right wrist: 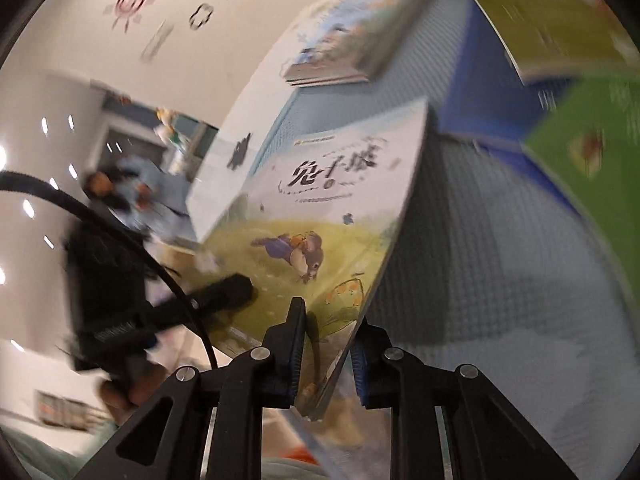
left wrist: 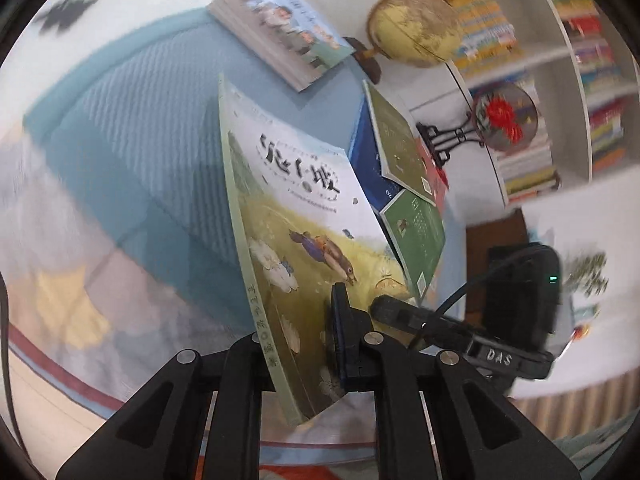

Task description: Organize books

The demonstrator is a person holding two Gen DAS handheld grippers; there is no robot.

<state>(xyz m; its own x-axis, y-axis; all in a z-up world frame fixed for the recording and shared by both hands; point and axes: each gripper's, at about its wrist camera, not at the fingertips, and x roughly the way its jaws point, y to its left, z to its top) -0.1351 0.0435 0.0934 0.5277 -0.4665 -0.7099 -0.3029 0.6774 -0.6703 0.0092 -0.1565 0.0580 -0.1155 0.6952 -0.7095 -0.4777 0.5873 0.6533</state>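
Both the left gripper and the right gripper are clenched on one picture book, lifted above the blue tabletop. Sorting seems barely started: other books lie scattered. Blur hides their number; the book's destination is not visible.

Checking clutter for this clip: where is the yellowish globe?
In the left wrist view, the yellowish globe stands upper right, between the bookshelf and the children's book stack.

Both wrist views look steeply down, close on one picture book.
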